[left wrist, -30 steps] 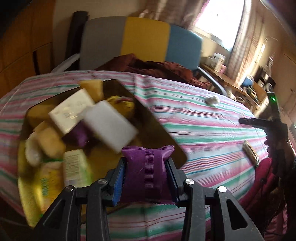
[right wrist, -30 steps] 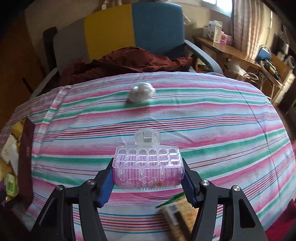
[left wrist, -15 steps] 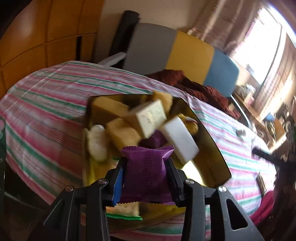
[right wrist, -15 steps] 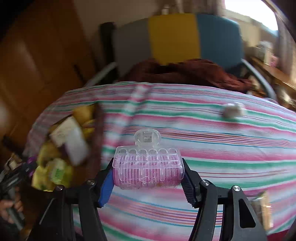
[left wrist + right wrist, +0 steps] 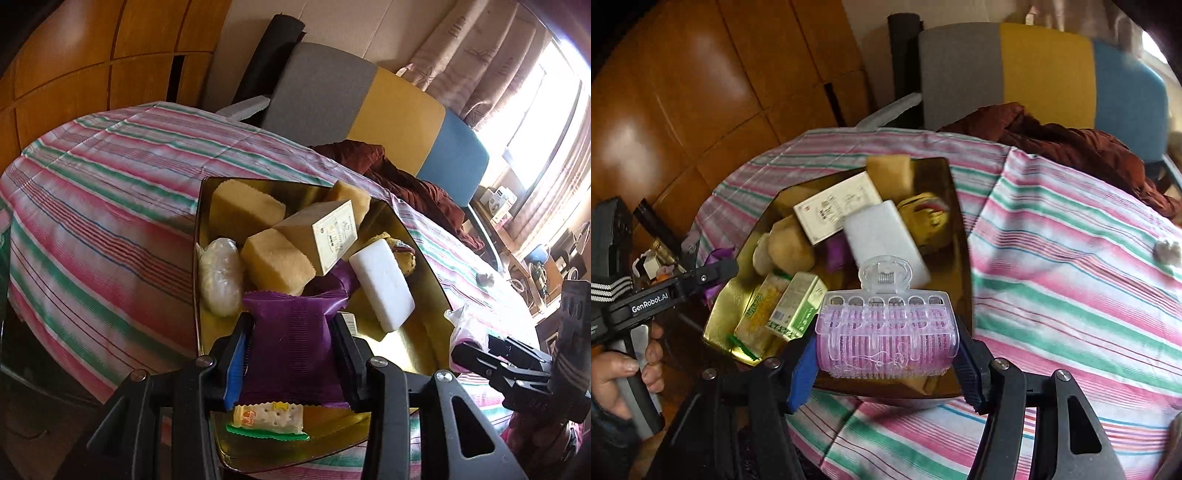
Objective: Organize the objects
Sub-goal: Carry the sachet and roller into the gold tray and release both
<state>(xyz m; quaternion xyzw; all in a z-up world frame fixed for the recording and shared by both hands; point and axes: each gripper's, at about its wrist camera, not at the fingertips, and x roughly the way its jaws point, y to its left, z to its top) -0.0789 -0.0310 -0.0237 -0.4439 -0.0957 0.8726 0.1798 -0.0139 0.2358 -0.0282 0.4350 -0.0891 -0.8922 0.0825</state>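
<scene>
My left gripper [image 5: 291, 332] is shut on a purple snack packet [image 5: 295, 354], held just above the near end of a gold tray [image 5: 417, 240]. The tray holds yellow sponges [image 5: 277, 262], a cream box [image 5: 325, 232], a white bar [image 5: 382, 288], a wrapped pale lump [image 5: 218, 277] and a cracker packet [image 5: 267, 417]. My right gripper [image 5: 886, 347] is shut on a pink hair roller with a clear clip [image 5: 886, 325], over the near edge of the gold tray [image 5: 955, 221]. A green box [image 5: 798, 306] lies in it. The left gripper [image 5: 713, 271] shows at the left, held by a hand [image 5: 617, 373].
The tray sits on a round table under a pink, green and white striped cloth [image 5: 1071, 295]. A small crumpled white ball [image 5: 1167, 251] lies on the cloth at the right. Behind stands a grey, yellow and blue chair [image 5: 391, 110] with a maroon cloth [image 5: 406, 184] on it. Wooden panels [image 5: 683, 92] are at the left.
Both grippers swung left across the table to the gold tray. The right one left the bare striped cloth and now hangs over the tray's edge. Both grips are unchanged.
</scene>
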